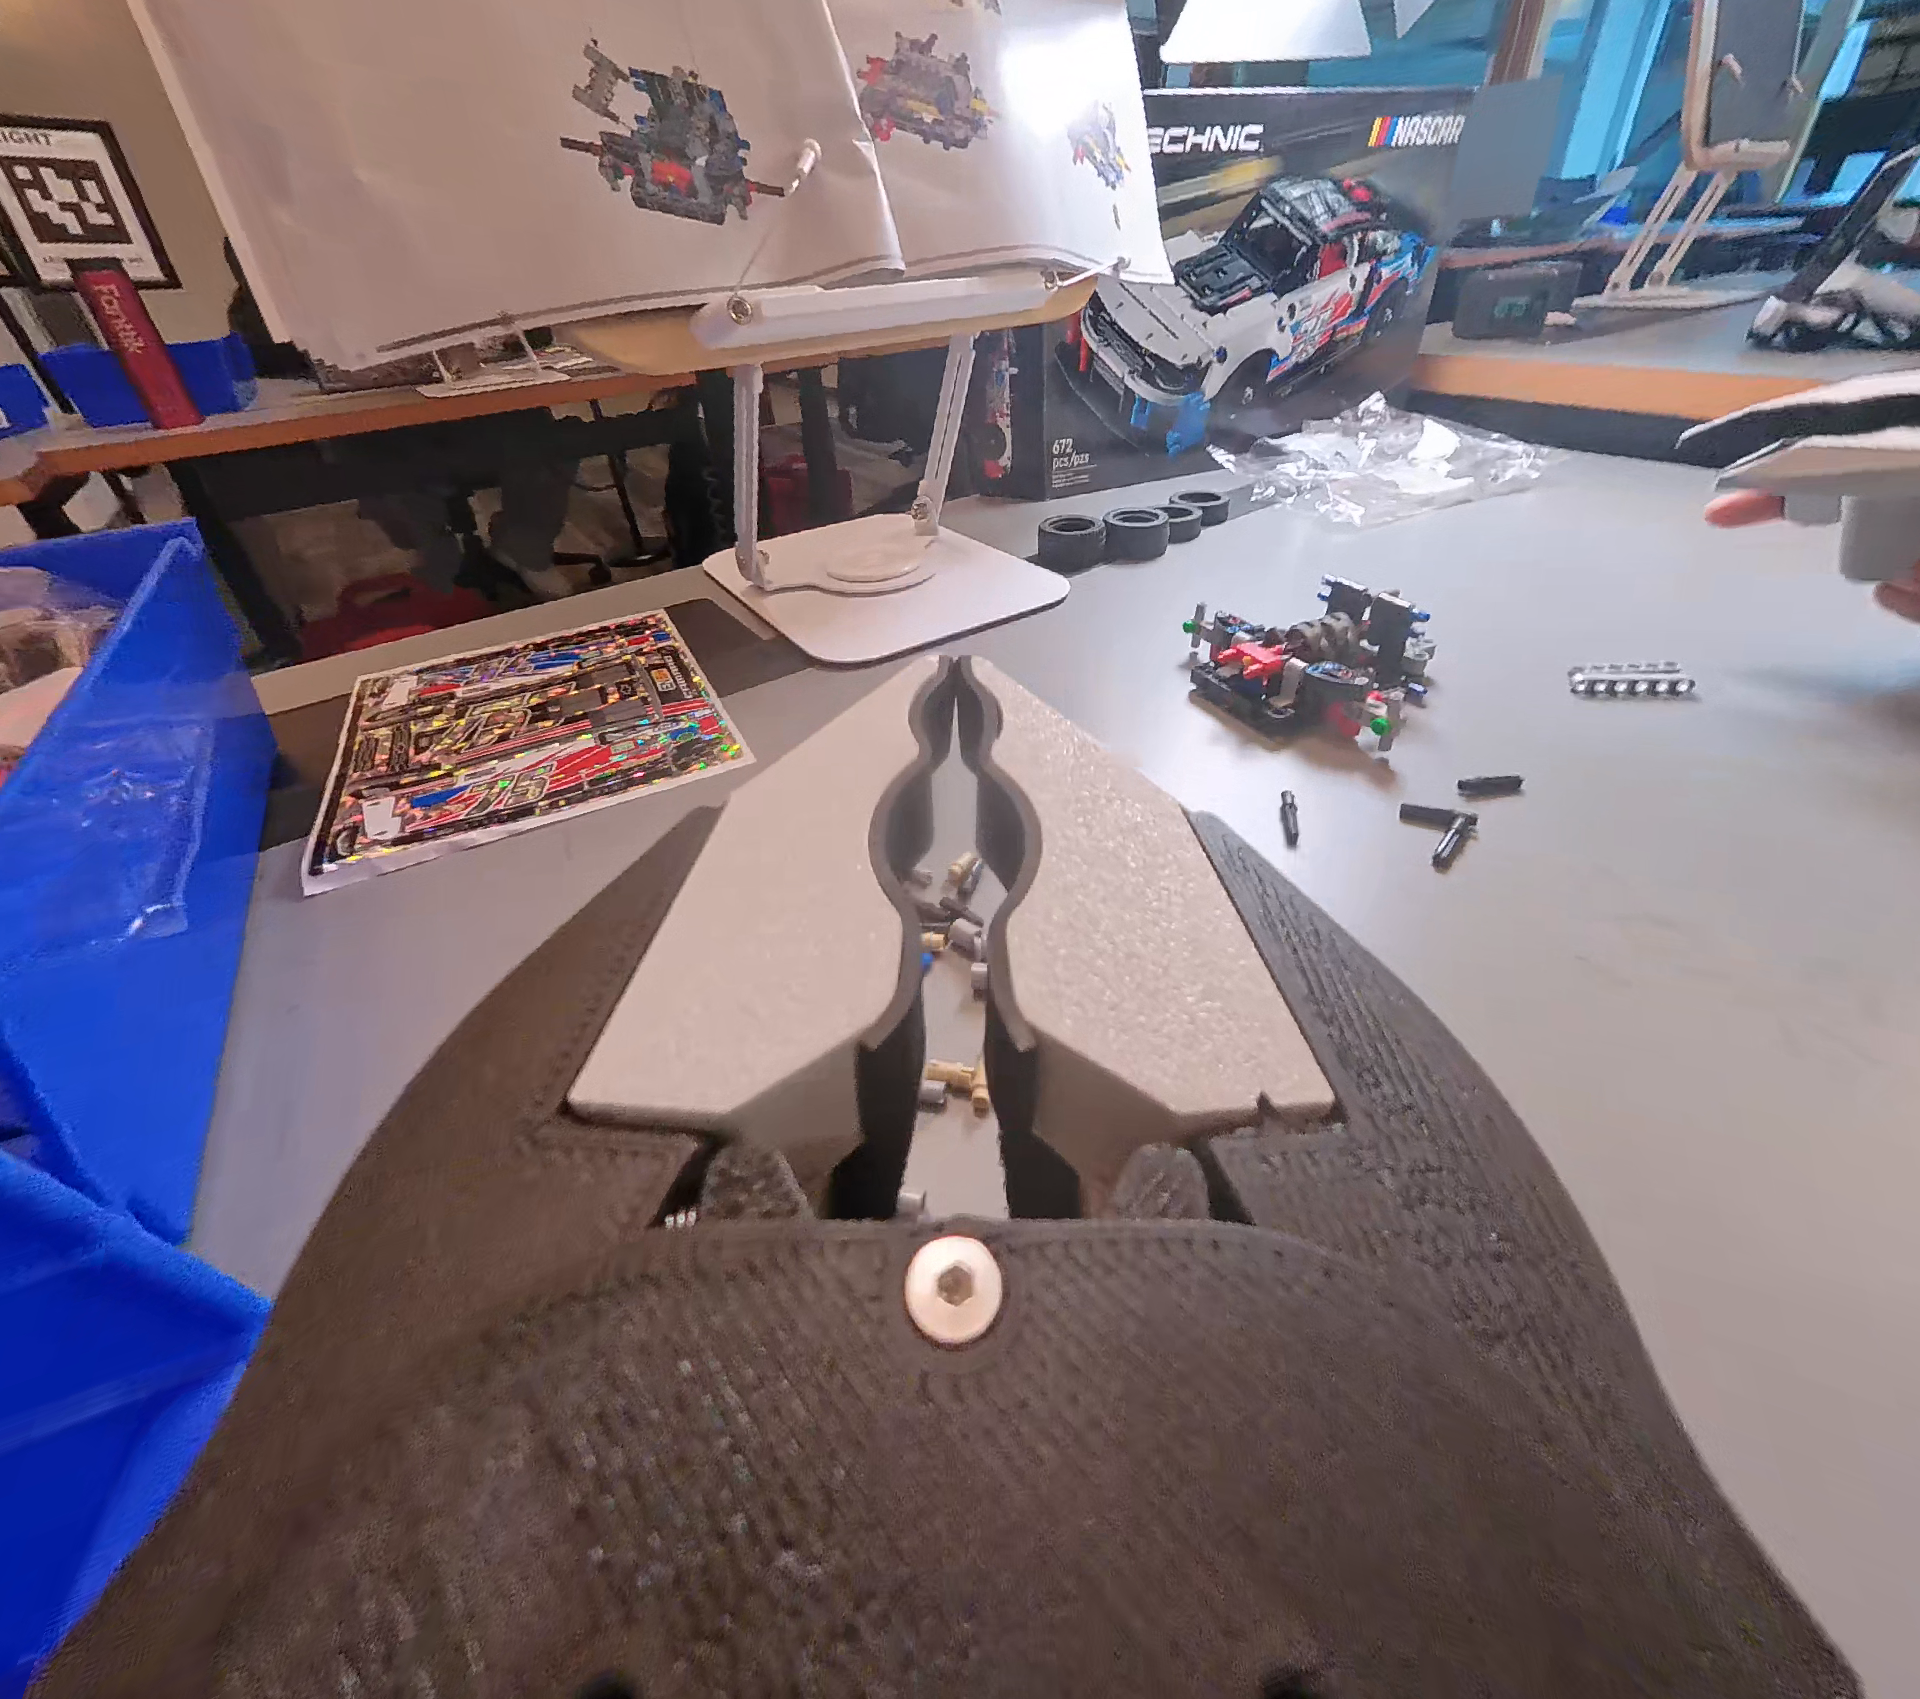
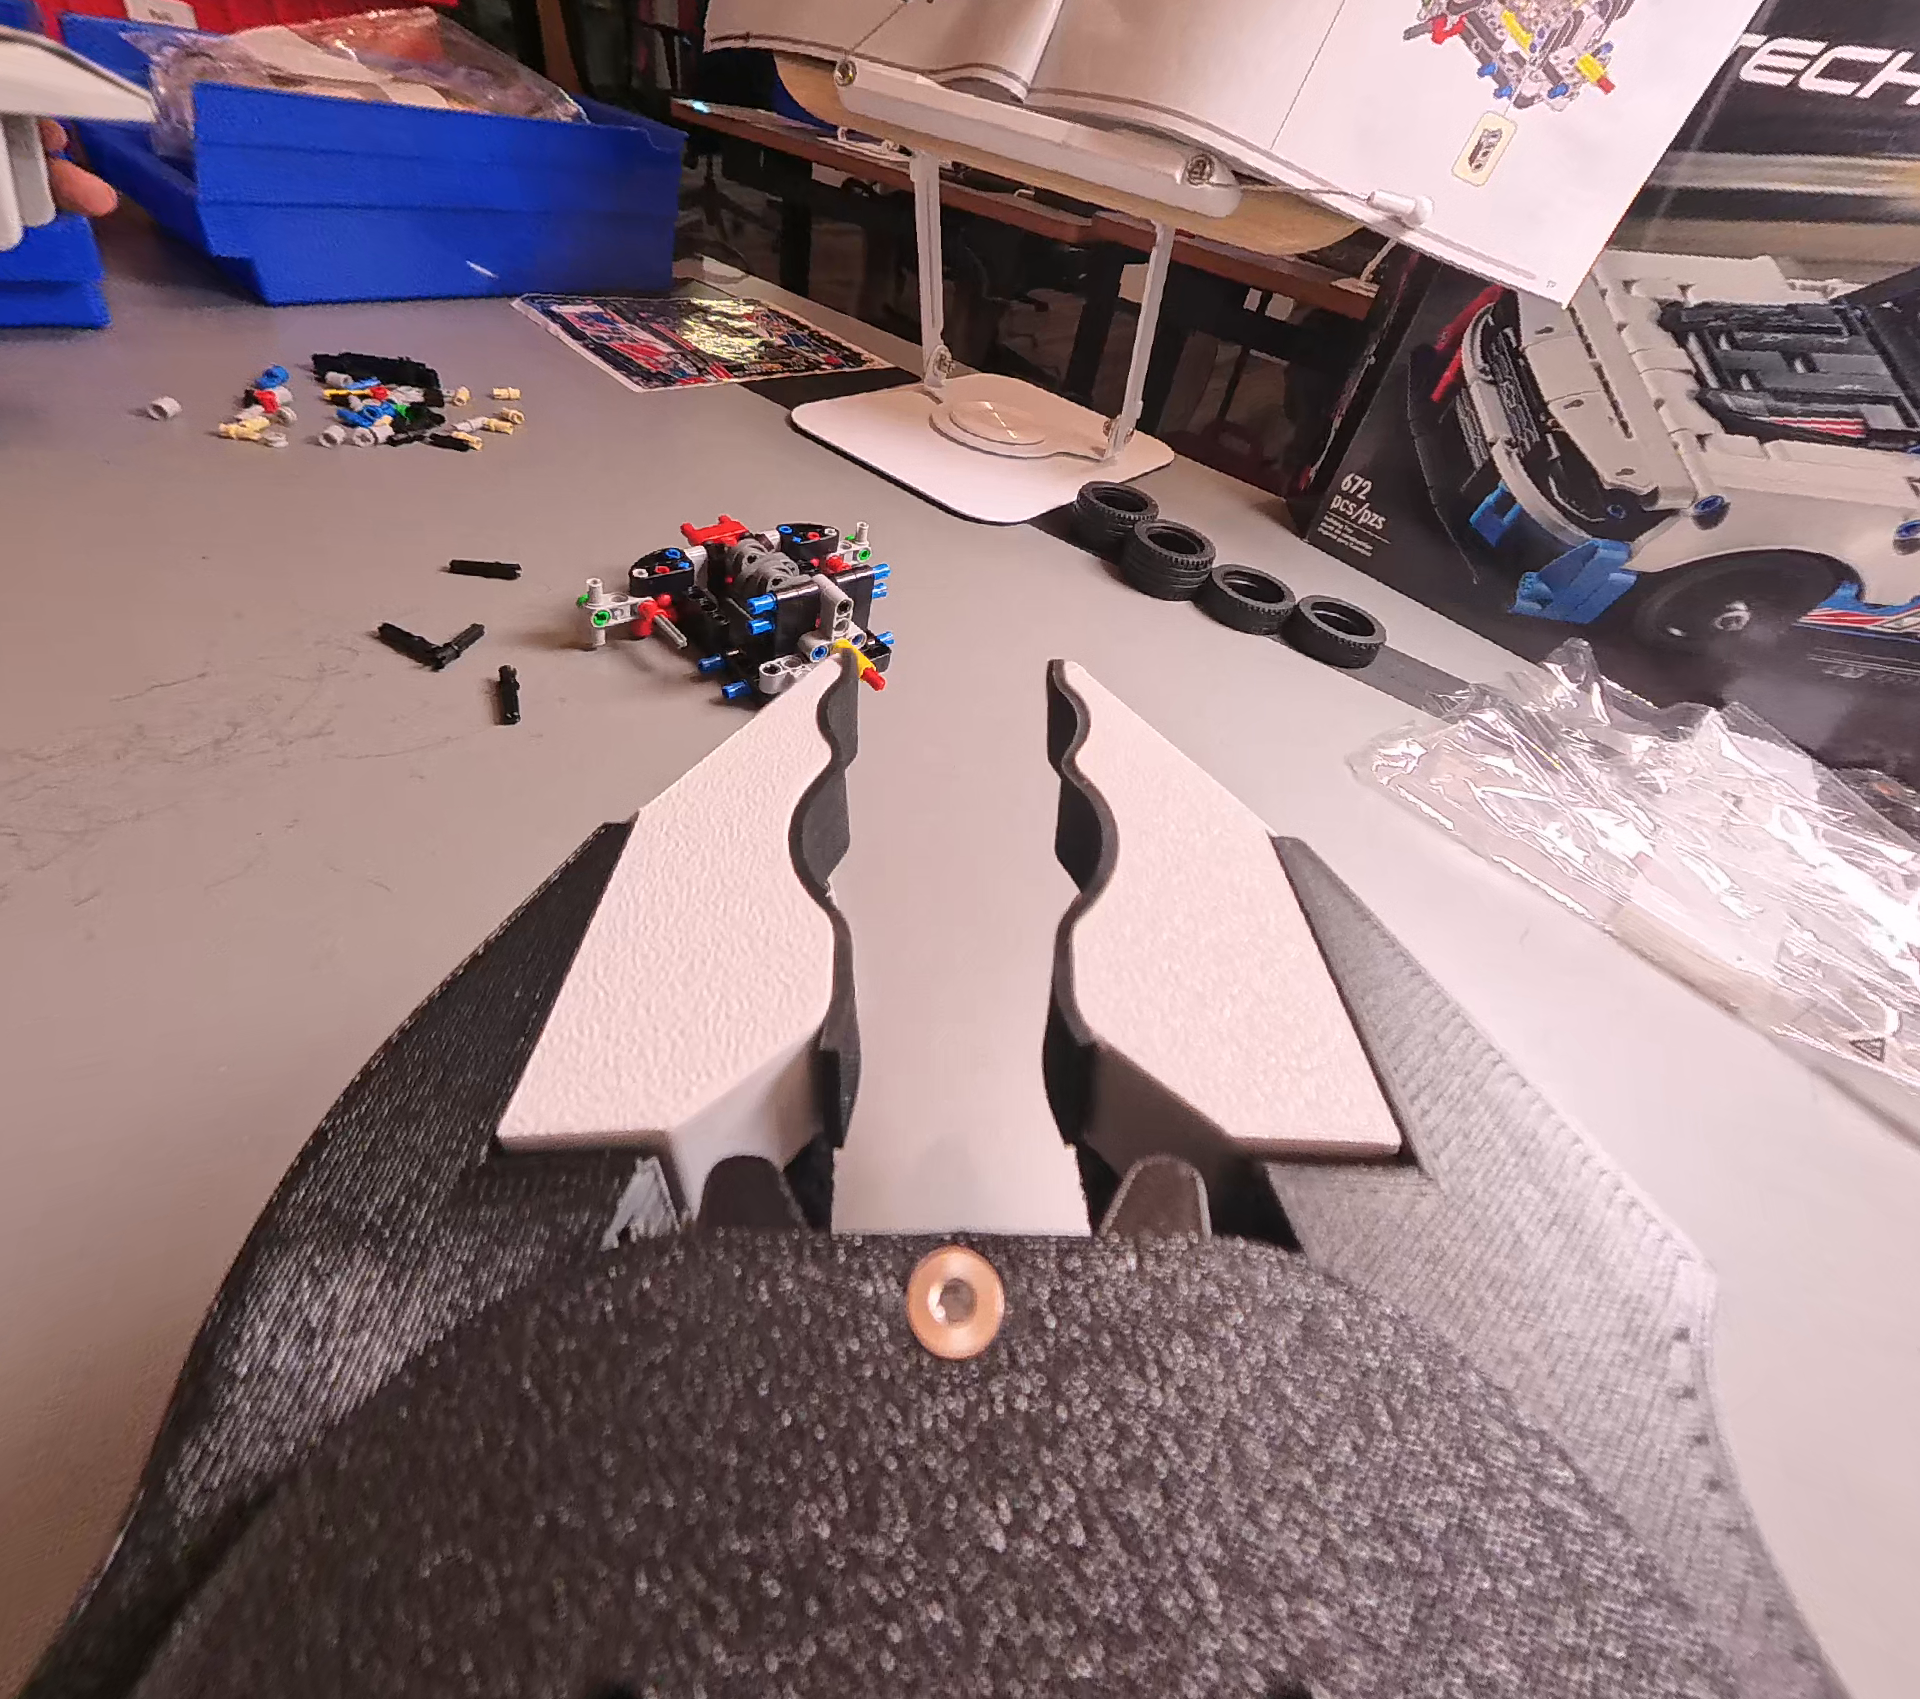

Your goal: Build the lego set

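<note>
Left gripper (image 1: 954,675) closed empty; right gripper (image 2: 951,681) spread: approach chassis (image 2: 753,605) at 11 o'clock squarely.

The left gripper (image 1: 954,673) is held low over the worktop with its fingertips (image 1: 940,681) pressed together and nothing gripped. The right gripper (image 2: 951,681) is held with its fingers (image 2: 727,901) spread apart and empty, angled down toward the worktop.
</note>
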`<act>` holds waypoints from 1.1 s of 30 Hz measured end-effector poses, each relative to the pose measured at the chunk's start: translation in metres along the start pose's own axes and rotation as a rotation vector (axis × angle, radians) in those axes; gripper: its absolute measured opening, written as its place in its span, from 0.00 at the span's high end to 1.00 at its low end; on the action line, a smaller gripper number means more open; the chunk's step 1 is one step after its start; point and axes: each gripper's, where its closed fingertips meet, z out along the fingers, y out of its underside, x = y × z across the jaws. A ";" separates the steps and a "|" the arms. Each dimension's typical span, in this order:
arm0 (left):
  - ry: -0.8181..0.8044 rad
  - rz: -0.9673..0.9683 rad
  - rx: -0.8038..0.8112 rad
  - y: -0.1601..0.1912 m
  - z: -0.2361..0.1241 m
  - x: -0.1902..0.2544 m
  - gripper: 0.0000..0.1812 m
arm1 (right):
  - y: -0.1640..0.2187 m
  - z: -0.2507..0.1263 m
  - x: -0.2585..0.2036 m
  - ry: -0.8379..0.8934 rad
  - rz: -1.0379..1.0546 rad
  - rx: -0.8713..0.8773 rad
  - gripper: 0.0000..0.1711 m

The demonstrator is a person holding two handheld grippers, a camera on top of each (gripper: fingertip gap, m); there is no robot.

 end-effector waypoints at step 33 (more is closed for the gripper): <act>-0.081 0.109 0.092 -0.031 -0.016 -0.003 1.00 | -0.005 -0.011 0.005 0.044 -0.060 0.005 0.84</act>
